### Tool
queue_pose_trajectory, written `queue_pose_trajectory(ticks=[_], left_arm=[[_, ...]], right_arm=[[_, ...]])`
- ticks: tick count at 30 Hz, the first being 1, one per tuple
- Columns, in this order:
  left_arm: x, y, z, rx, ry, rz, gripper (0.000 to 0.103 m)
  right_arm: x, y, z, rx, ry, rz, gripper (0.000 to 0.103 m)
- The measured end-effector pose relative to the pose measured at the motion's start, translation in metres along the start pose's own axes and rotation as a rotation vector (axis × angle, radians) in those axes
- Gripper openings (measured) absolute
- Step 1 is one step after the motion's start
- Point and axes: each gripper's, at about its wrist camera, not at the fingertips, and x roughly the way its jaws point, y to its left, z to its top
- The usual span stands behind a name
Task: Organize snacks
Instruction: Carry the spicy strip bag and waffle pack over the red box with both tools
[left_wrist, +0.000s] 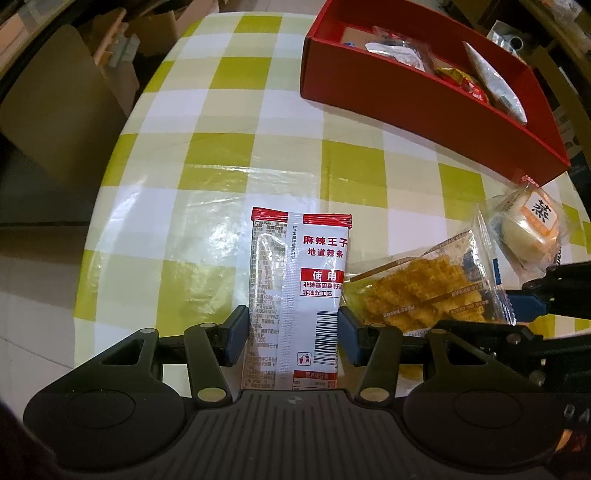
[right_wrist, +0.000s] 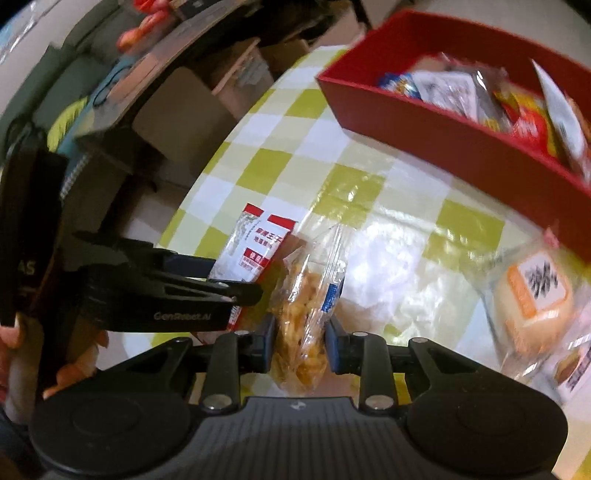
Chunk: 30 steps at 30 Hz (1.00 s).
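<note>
My left gripper (left_wrist: 293, 332) is shut on a white and red spicy-strip packet (left_wrist: 299, 284) that lies lengthwise between the pads. My right gripper (right_wrist: 300, 345) is shut on a clear packet of yellow crispy snack (right_wrist: 304, 314), which also shows in the left wrist view (left_wrist: 417, 291). The two packets sit side by side near the table's front. The red box (left_wrist: 424, 99) holding several snacks stands at the back right; it also shows in the right wrist view (right_wrist: 461, 144). A wrapped steamed cake (left_wrist: 528, 225) lies to the right, also seen in the right wrist view (right_wrist: 532, 295).
The table has a yellow and white checked cloth (left_wrist: 221, 155) under clear plastic. Its left edge drops off to cardboard boxes (left_wrist: 66, 99) on the floor. The left gripper's body (right_wrist: 166, 288) shows close beside the right gripper.
</note>
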Motion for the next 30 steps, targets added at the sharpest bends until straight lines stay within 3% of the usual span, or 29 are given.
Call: queue_pose_trajectory(ticks=[10,22,30], left_arm=[[-0.011,0.003,-0.002,-0.010,-0.031,-0.009,0.059],[-0.028,-0.014,0.013,0.019,-0.090,-0.004,0.058],[-0.038,-0.032,0.028,0.049,-0.140,0.013,0.058]], right_arm=[[-0.027,-0.008,-0.002,0.055,-0.090,-0.002,0.036],[-0.063,-0.018,0.008,0.050,-0.179,-0.095,0.036],[-0.071,-0.019,0.011,0.030,-0.191,-0.157,0.036]])
